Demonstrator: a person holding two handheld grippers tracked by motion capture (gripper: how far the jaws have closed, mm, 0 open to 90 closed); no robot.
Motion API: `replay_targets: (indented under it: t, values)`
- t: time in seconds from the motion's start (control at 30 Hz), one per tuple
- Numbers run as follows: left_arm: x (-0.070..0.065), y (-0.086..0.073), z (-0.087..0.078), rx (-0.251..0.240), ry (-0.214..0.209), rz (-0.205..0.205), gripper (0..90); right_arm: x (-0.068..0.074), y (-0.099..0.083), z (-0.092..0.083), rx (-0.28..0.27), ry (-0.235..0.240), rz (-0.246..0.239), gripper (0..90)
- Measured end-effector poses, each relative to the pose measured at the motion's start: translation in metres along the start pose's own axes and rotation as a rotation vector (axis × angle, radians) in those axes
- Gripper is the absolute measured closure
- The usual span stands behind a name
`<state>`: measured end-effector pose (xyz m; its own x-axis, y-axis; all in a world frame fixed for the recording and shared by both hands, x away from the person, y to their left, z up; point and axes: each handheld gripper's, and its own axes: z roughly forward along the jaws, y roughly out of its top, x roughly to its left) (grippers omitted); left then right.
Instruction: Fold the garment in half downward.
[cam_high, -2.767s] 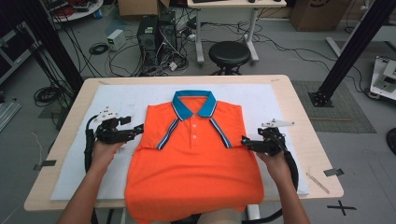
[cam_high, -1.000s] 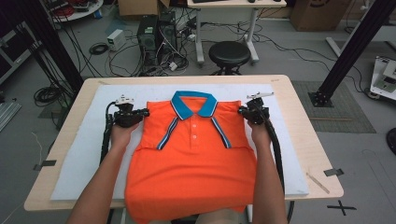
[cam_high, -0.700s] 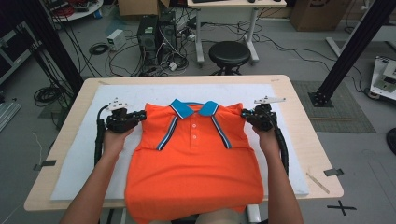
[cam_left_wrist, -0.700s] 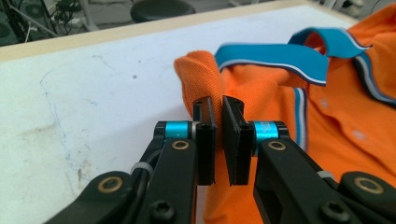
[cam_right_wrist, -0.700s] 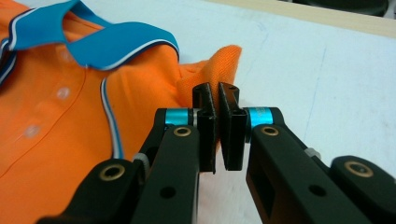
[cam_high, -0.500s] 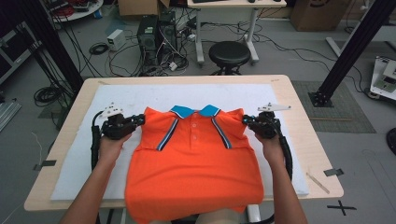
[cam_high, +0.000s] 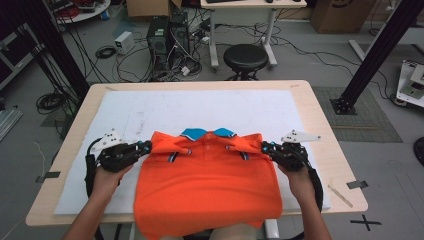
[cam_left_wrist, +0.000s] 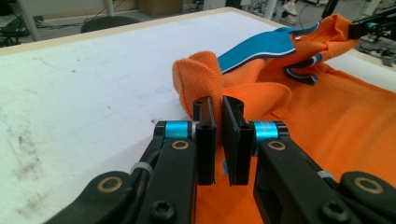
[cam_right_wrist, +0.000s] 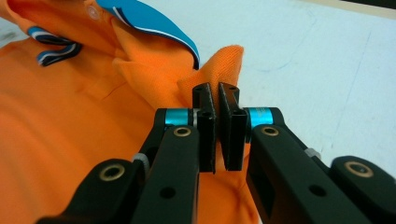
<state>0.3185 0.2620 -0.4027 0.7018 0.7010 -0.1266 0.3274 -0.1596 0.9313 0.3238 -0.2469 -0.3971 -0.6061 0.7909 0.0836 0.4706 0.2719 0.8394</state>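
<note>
From the high view, the orange polo shirt (cam_high: 207, 182) lies on the white mat (cam_high: 150, 107) at the table's near edge, its top folded toward the near side. The left gripper (cam_high: 145, 147) and right gripper (cam_high: 264, 146) each pinch a shoulder: a fold looks mid-way. Next, the shoulders likely need laying down evenly. The left gripper view adds jaws clamped on an orange fabric fold (cam_left_wrist: 198, 77). The right gripper view adds a clenched pinch beside the blue collar (cam_right_wrist: 149, 23).
</note>
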Motion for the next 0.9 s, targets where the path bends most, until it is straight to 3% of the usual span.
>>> replay_targets:
  t: [0.2, 0.37, 0.43, 0.77, 0.83, 0.87, 0.9]
  values:
    - [-0.010, -0.020, -0.015, 0.016, -0.032, 0.011, 83.7, 0.008, -0.019, -0.018, 0.019, 0.033, -0.017, 87.3]
    - [-0.015, -0.032, -0.024, 0.041, -0.057, 0.004, 83.8, 0.009, -0.037, -0.024, 0.051, 0.055, -0.003, 87.3]
    - [-0.019, -0.035, -0.026, 0.063, -0.062, 0.020, 83.7, 0.011, -0.044, -0.026, 0.060, 0.063, -0.003, 87.3]
    - [-0.021, -0.049, -0.032, 0.111, -0.072, 0.008, 83.6, 0.015, -0.056, -0.033, 0.094, 0.101, -0.002, 85.2]
    - [-0.018, -0.048, -0.032, 0.094, -0.046, -0.022, 77.7, 0.014, -0.057, -0.032, 0.099, 0.102, 0.012, 76.9]
    - [-0.018, -0.048, -0.032, 0.094, -0.046, -0.022, 65.6, 0.014, -0.057, -0.032, 0.099, 0.102, 0.012, 76.9]
    - [-0.015, -0.046, -0.032, 0.089, -0.036, -0.053, 65.6, 0.012, -0.057, -0.032, 0.092, 0.105, 0.032, 70.8]
